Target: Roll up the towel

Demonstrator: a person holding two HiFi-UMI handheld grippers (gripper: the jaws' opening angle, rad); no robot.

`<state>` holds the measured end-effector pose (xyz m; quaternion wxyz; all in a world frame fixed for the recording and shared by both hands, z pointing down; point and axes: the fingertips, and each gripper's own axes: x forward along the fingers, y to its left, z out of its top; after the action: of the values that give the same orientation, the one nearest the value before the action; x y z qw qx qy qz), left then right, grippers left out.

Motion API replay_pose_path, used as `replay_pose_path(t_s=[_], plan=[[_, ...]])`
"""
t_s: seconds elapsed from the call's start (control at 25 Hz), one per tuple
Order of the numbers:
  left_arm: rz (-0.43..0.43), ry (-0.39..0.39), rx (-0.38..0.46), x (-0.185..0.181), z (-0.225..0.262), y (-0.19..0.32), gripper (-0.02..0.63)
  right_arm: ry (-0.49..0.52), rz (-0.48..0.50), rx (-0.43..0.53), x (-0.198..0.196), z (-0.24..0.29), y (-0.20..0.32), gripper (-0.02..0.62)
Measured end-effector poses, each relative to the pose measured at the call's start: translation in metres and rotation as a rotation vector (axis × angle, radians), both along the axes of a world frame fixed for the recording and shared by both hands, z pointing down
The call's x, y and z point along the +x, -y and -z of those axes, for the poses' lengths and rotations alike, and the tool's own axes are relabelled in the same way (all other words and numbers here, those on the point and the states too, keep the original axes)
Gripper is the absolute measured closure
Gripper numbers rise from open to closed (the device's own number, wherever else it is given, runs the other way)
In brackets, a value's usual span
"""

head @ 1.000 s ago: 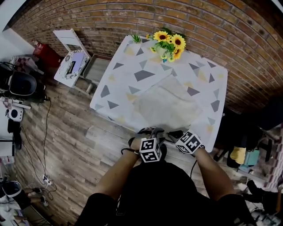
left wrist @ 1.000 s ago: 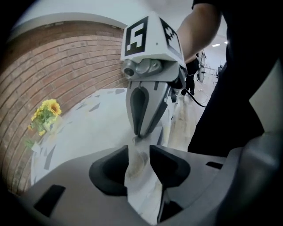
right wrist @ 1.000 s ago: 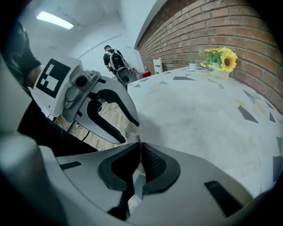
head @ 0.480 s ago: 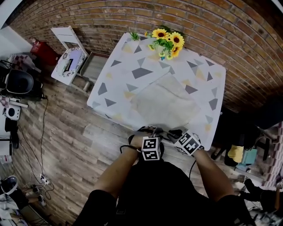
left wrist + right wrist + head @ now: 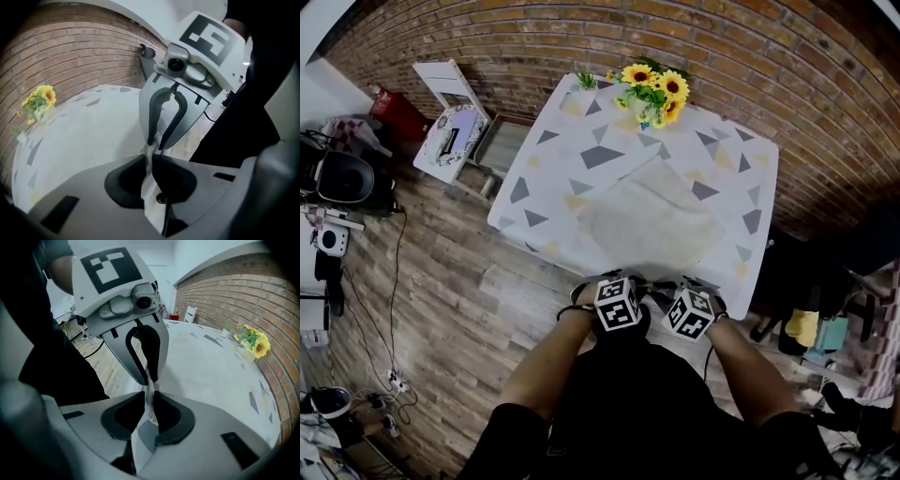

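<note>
A pale towel (image 5: 652,220) lies flat in the middle of the table, on a white tablecloth (image 5: 553,150) with grey and yellow triangles. Both grippers meet tip to tip at the table's near edge, just short of the towel. My left gripper (image 5: 630,279) (image 5: 151,161) has just been closing and pinches a raised fold of cloth. My right gripper (image 5: 667,283) (image 5: 149,401) faces it; its jaws have just been opening a little, with the same fold still pressed between them. That cloth (image 5: 143,432) bears a grey triangle, like the tablecloth's edge.
A bunch of sunflowers (image 5: 654,92) stands at the table's far edge against the brick wall. A white folding chair (image 5: 450,122) leans at the left. Gear and cables litter the wooden floor (image 5: 356,234); a yellow bag (image 5: 806,328) sits at the right.
The two marker cubes have drawn closer together. The right one has shifted left and rolled over; the left one has tipped slightly. The towel has not moved.
</note>
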<state>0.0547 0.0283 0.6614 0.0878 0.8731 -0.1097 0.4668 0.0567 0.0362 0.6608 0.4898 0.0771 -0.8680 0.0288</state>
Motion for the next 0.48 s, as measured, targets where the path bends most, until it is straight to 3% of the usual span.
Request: replay_pose_path(t_s=[0.08,0.16,0.24,0.28,0.48], plan=[[0.024,0.007,-0.002,-0.002,0.0,0.004,0.551,-0.005,0.008,0.009,0.0,-0.002,0.003,0.533],[0.019,0.042,0.065,-0.004,0.002,0.008,0.547,-0.002,0.008,0.003,-0.001,-0.002,0.005,0.548],[0.003,0.066,0.151,-0.004,0.008,0.011,0.48,0.005,0.008,-0.018,-0.001,-0.002,0.007,0.552],[-0.003,0.064,0.177,-0.002,0.011,0.01,0.479,0.01,0.008,-0.031,-0.001,-0.002,0.007,0.554],[-0.025,0.089,0.196,0.0,0.007,0.005,0.506,0.05,0.008,-0.082,-0.003,0.003,0.012,0.555]])
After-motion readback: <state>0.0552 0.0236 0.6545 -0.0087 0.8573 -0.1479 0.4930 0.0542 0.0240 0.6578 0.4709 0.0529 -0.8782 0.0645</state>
